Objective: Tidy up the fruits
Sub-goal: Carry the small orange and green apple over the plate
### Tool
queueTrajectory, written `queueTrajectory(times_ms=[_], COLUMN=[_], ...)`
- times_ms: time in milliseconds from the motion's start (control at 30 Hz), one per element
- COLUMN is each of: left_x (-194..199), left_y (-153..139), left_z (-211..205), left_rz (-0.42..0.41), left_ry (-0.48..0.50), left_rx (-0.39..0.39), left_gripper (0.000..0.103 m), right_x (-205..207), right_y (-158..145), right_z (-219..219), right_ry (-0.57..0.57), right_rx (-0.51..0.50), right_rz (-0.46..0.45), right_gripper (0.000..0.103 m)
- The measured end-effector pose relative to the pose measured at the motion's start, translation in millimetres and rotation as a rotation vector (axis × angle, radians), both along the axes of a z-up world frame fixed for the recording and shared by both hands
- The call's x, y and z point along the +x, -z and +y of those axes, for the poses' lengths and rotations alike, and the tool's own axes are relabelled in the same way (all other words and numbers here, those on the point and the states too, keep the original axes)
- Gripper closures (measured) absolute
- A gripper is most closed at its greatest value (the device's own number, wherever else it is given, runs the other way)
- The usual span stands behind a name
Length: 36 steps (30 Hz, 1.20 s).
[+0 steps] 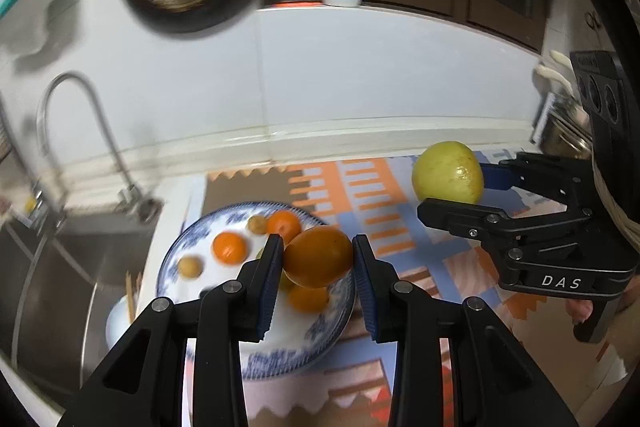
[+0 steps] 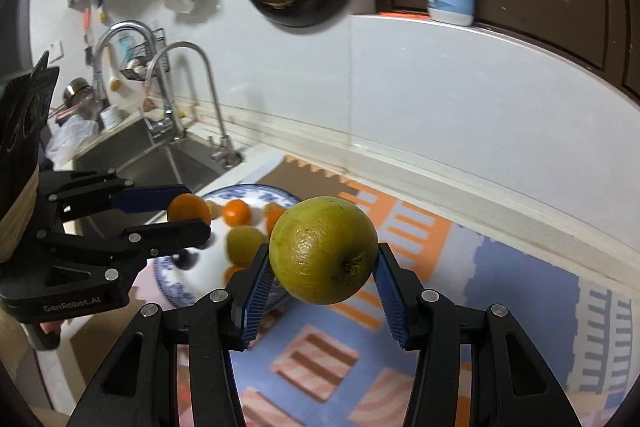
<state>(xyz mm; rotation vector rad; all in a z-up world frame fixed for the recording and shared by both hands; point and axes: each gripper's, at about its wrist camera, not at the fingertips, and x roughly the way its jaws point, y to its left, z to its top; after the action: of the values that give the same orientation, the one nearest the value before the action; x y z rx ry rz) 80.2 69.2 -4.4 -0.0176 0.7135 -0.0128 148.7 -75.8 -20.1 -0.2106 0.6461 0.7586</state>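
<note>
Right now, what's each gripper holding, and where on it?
Left gripper holds an orange, jaws clamped on its two opposite sides, above the plate. Right gripper holds a green fruit, likewise pinched across its sides.

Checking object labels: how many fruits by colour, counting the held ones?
Orange fruits: 4 (1 held, 3 on the plate)
Yellow-green fruits: 2 (1 held, 1 on the plate)
Small tan fruits: 2 (both on the plate)
Total: 8 visible
</note>
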Motion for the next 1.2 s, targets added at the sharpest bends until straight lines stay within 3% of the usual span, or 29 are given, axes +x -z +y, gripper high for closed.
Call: queueTrajectory(times_ms=[300,600,867,1200], left_x=[-50,-78,-68,-23], left_y=[8,27,38,67], left_z=[25,61,84,106], left_rz=[0.002,-0.009,0.006,0.086], left_ry=[-0.147,-0.179,-0.102,0.022], left_rx=[-0.012,-0.015,0.020,0.025], left_gripper=[0.068,0.069,0.068,0.068], right_x=[-31,-55,-61,-51], right_y=[7,23,44,73], right_z=[30,65,87,112], right_ry=[-0.079,-0.082,-0.058,0.012], right_rx=[0.010,-0.037,-0.047,-0.075], right_rz=[0.022,0.035,0.088,0.146], right_gripper=[0.052,0.052,0.052,0.052])
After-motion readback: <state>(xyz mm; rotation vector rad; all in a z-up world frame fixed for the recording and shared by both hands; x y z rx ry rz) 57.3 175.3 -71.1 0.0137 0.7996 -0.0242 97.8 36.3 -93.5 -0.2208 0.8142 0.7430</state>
